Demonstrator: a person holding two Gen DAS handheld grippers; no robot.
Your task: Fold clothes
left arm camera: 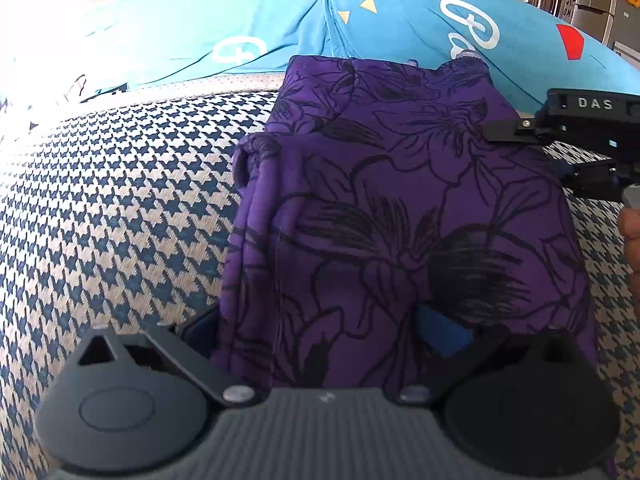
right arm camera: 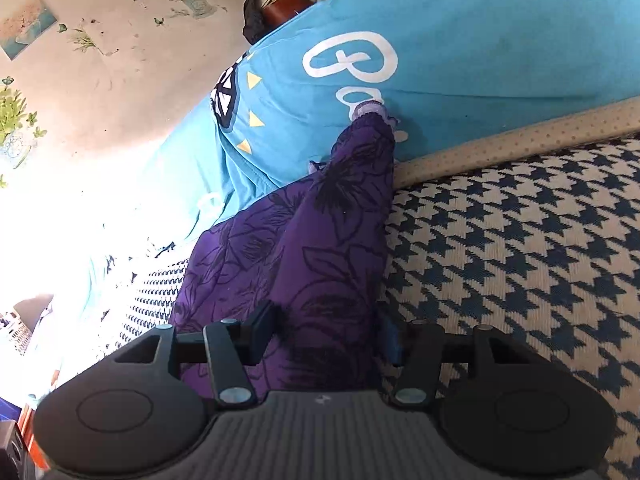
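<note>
Where blue pillows [left arm camera: 256, 32] rest, houndstooth cover [left arm camera: 120, 200] spreads.

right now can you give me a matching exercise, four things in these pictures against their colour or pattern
Things:
1. folded garment
2. bed cover
3. pillow
4. right gripper

Colours or patterns:
A. blue and cream houndstooth
B. black
C. purple with black flowers
D. turquoise with white lettering

Pairs: 1-C, 2-A, 3-D, 4-B
</note>
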